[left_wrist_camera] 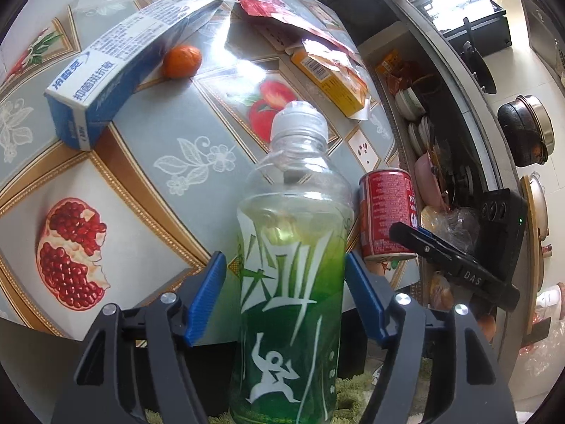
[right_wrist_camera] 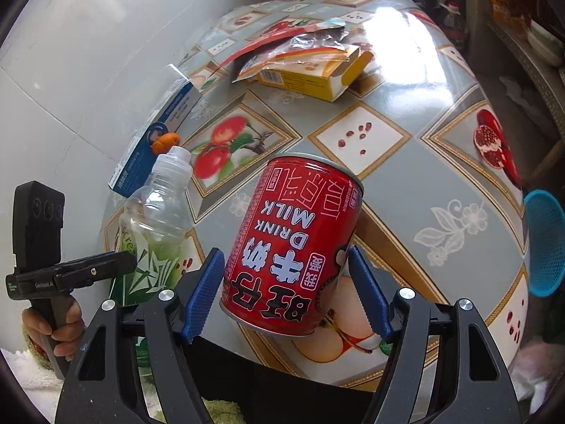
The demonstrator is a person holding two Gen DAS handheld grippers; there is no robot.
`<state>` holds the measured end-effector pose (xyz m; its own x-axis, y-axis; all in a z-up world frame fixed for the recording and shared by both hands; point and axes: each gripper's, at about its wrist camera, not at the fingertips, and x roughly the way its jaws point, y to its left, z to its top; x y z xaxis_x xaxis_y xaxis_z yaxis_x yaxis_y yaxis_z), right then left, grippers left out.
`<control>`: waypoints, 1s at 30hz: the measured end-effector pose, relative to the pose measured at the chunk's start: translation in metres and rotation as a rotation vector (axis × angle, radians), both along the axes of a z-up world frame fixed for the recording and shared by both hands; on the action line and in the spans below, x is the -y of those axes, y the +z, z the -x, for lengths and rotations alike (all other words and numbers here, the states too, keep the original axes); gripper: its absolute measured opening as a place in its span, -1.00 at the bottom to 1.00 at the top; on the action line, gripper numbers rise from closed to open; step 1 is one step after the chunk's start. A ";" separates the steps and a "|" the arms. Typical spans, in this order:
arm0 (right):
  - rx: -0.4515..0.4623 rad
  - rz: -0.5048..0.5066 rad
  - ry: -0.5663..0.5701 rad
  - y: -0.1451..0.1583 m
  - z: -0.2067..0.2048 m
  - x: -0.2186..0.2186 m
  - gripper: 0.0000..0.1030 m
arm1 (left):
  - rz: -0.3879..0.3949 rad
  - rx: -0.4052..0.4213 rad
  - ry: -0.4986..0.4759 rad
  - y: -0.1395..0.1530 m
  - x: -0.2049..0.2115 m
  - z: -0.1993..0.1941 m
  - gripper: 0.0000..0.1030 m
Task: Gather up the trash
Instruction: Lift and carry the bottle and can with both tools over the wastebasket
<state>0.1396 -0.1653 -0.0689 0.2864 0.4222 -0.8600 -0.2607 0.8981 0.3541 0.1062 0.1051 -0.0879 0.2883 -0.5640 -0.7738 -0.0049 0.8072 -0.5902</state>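
Now the red can (right_wrist_camera: 295,245) sits tilted between the right gripper's (right_wrist_camera: 286,295) fingers.

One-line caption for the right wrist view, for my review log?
Right gripper holds an upside-down red milk drink can over the fruit-print table; left gripper holds a green bottle beside it.

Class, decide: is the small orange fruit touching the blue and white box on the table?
Touching. In the left wrist view the orange fruit sits tucked against the long side of the blue and white box, with no tablecloth showing between them.
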 end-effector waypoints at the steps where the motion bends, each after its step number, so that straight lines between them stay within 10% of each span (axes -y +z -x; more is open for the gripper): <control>1: 0.002 -0.003 -0.004 0.002 0.001 0.002 0.32 | -0.003 0.001 -0.007 0.001 0.002 -0.002 0.35; 30: 0.018 -0.071 0.003 -0.001 0.004 0.017 0.33 | -0.027 -0.080 -0.063 -0.009 0.019 -0.052 0.36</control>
